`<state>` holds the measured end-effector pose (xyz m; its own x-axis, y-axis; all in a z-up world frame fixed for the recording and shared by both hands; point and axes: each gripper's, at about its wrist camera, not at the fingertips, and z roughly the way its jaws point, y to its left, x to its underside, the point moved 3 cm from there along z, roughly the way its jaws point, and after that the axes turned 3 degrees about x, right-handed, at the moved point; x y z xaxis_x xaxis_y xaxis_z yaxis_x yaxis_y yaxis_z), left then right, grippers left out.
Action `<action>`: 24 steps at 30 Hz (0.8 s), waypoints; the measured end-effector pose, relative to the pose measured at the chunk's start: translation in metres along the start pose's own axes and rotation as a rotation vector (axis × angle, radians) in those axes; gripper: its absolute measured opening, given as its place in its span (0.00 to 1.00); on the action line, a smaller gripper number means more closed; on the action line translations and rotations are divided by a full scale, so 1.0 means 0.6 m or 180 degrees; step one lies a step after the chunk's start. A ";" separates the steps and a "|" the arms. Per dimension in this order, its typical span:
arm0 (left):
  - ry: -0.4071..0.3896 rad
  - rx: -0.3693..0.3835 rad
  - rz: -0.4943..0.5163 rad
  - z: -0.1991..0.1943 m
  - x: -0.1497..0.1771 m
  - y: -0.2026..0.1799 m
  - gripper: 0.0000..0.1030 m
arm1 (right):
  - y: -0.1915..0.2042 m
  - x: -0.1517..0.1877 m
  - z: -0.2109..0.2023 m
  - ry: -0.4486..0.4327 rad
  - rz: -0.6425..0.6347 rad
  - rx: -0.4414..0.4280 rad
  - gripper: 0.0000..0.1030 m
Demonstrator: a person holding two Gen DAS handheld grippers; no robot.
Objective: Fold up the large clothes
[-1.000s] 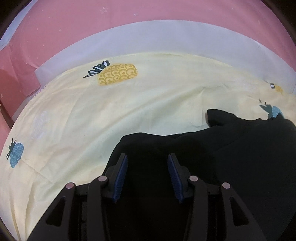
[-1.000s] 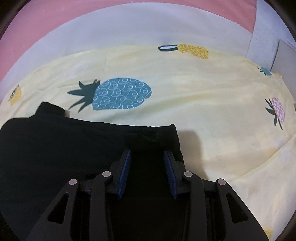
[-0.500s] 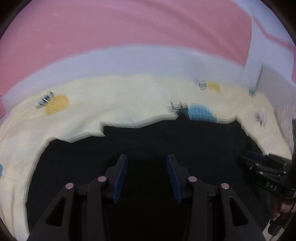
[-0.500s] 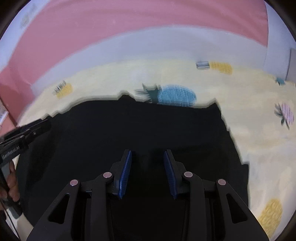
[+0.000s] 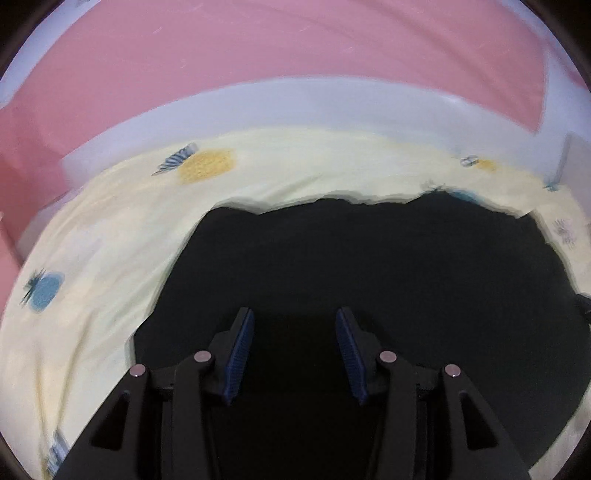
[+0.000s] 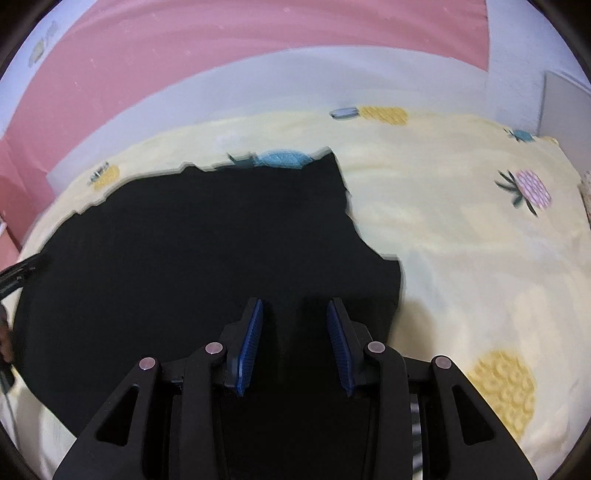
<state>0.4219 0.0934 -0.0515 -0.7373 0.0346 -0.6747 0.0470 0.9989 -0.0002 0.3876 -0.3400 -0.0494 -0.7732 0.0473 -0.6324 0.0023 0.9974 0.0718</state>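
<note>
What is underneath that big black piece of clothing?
The black garment lies on a pale yellow sheet printed with pineapples. A blue pineapple peeks out at its far edge, partly covered. Whatever else lies beneath the cloth is hidden.

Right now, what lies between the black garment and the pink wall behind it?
Pale yellow pineapple-print bedsheet, then a white band below the pink wall. The black garment overlaps a blue pineapple. The right wrist view shows this most clearly.

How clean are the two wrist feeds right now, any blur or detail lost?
Left wrist: sheet prints smeared, garment edge ghosted, garment pure black without folds. Right wrist: same smear along the garment edge, pink pineapple fairly sharp. Both bowed by fisheye.
</note>
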 end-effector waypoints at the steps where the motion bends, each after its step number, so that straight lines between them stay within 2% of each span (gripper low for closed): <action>1: 0.0058 -0.0021 -0.0093 0.005 0.014 0.018 0.48 | -0.009 0.005 0.002 0.0015 0.0016 0.0042 0.36; 4: 0.0010 -0.0141 -0.0149 -0.022 0.030 0.040 0.48 | -0.029 -0.002 -0.011 0.0071 0.0242 0.0039 0.36; 8: -0.0022 -0.0189 -0.0265 -0.048 0.044 0.051 0.48 | -0.011 -0.002 -0.054 -0.0059 0.0159 -0.0048 0.36; 14: 0.0051 -0.0270 -0.0317 -0.039 0.077 0.059 0.48 | -0.014 0.033 -0.024 0.0120 0.0104 0.0023 0.36; 24: 0.0121 -0.0260 -0.0381 -0.045 0.081 0.063 0.48 | -0.018 0.028 -0.018 0.0223 0.0084 0.0089 0.36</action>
<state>0.3695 0.1340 -0.0645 -0.7594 -0.0854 -0.6450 -0.0968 0.9951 -0.0178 0.3678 -0.3508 -0.0525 -0.8152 0.0707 -0.5749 0.0403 0.9970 0.0654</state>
